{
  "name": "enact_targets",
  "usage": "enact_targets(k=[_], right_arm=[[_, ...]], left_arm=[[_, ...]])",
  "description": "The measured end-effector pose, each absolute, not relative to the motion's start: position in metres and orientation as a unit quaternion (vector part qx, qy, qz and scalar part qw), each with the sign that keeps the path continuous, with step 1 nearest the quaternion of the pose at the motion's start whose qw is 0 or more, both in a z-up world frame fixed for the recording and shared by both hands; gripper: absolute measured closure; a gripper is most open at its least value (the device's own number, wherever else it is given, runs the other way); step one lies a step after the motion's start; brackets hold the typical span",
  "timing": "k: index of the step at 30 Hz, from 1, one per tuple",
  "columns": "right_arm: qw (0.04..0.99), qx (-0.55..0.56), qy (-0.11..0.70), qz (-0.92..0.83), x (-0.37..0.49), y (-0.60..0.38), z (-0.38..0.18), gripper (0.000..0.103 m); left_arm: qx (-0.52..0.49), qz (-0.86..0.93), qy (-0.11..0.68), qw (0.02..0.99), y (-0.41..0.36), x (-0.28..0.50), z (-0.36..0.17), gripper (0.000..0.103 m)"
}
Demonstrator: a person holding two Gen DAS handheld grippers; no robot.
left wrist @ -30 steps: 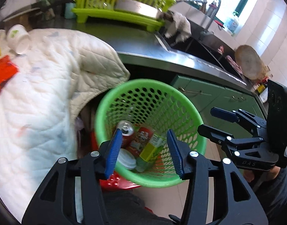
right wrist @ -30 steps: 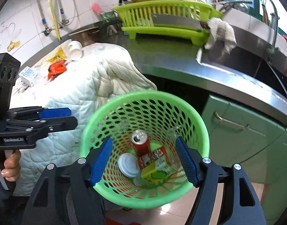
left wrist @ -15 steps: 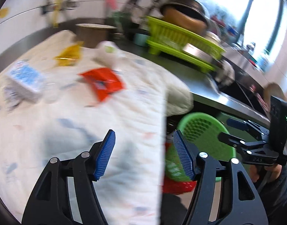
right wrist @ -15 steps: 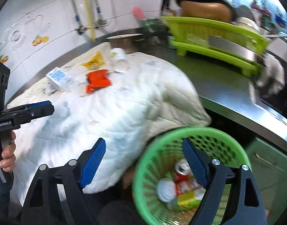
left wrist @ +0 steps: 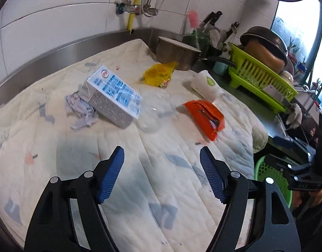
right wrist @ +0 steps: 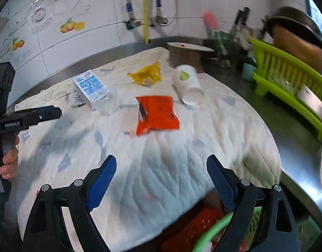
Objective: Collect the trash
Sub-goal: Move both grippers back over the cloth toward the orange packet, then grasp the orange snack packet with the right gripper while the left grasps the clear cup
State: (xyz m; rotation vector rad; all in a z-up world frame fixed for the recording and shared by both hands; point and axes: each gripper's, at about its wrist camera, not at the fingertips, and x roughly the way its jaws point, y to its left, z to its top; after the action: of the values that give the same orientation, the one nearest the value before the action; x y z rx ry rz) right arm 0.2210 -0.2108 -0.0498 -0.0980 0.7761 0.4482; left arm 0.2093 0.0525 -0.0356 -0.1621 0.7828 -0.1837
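Observation:
Trash lies on a white quilted cloth over the counter: a blue-and-white milk carton, a crumpled tissue, a clear plastic cup, a red wrapper, a yellow wrapper and a white paper cup. My left gripper is open and empty above the cloth, short of the trash. My right gripper is open and empty. The green basket is at the counter's right edge.
A steel pot stands behind the trash. A lime dish rack with a pan and bowl sits on the right. Tiled wall with pipes runs behind. A red stool shows beside the basket.
Both grippers have swung up and left from over the basket to face the cloth with the trash. Both stay open and empty.

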Motion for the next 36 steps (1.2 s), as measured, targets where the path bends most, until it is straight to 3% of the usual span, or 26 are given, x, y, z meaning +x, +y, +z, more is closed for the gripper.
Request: enact_targets(k=[17, 22, 23, 25, 28, 36], right_arm=[[0.878, -0.077, 0.412, 0.231, 0.336, -0.134, -0.091, 0.012], [0.870, -0.076, 0.432, 0.223, 0.355, -0.132, -0.103, 0.012], [0.868, -0.074, 0.437, 0.225, 0.356, -0.132, -0.105, 0.015], [0.864, -0.076, 0.445, 0.224, 0.357, -0.133, -0.108, 0.035], [0.863, -0.071, 0.449, 0.221, 0.354, -0.140, -0.110, 0.046], [0.872, -0.057, 0.429, 0.230, 0.324, -0.166, -0.094, 0.049]], left_arm=[[-0.055, -0.087, 0.379, 0.920, 0.070, 0.235, -0.046, 0.029], [-0.034, -0.089, 0.373, 0.923, 0.062, 0.241, -0.046, 0.023], [-0.027, -0.085, 0.373, 0.924, 0.059, 0.243, -0.046, 0.022], [-0.017, -0.087, 0.372, 0.924, 0.054, 0.248, -0.046, 0.020], [-0.009, -0.094, 0.370, 0.924, 0.046, 0.255, -0.047, 0.020], [0.038, -0.108, 0.366, 0.923, 0.022, 0.278, -0.052, 0.017]])
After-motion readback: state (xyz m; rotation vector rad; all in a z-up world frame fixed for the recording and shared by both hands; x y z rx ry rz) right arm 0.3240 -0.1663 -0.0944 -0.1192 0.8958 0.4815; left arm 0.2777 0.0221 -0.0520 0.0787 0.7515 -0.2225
